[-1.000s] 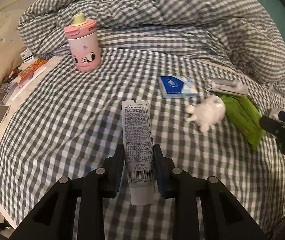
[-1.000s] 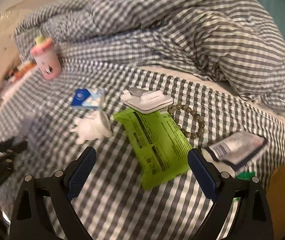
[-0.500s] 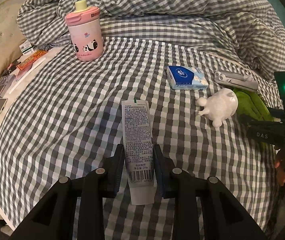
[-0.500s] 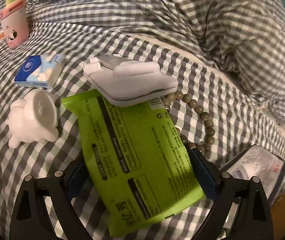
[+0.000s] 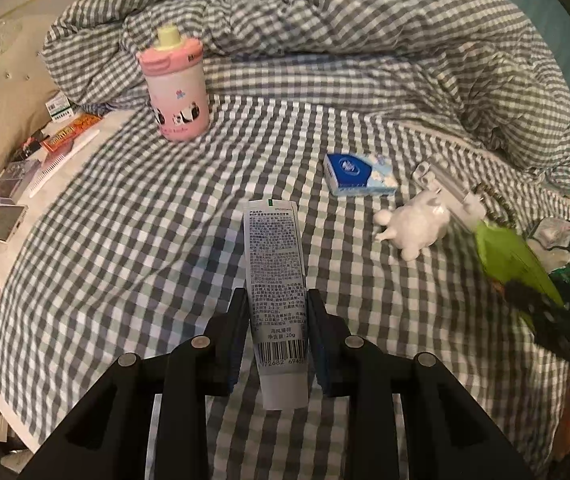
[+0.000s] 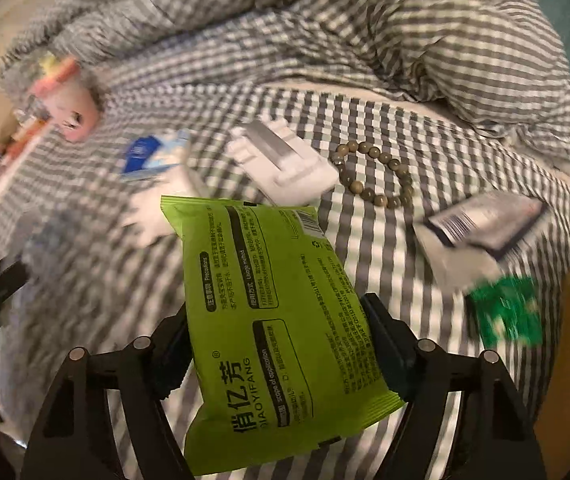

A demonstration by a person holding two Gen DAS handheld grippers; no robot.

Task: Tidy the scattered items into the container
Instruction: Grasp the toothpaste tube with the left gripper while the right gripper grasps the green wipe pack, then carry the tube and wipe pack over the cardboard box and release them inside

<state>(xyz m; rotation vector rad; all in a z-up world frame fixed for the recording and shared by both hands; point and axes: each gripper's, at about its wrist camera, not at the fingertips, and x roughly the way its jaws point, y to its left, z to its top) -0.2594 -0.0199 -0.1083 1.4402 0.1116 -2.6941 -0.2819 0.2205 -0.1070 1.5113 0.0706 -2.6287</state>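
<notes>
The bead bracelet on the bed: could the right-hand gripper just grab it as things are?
Probably not yet. The right gripper is shut on the green wipes pack, so it is occupied. The bead bracelet itself lies uncovered on the checked bedding ahead.

The green wipes pack (image 6: 281, 320) carries the brand "XIAOYIFANG" in Latin letters beside large Chinese characters at its 6 o'clock end. Toward 12 o'clock its dark label bars read "Precautions" and "Usage method", and a lower bar reads "scope of application"; a barcode sits at the 1 o'clock corner, digits too small to read.

The grey tube (image 5: 277, 300) bears dense Chinese print too fine to read, then "20g" just above a barcode whose visible digits read "772682 6945".

The pink bottle's (image 5: 177, 92) and blue tissue pack's (image 5: 359, 174) markings are illegible.
</notes>
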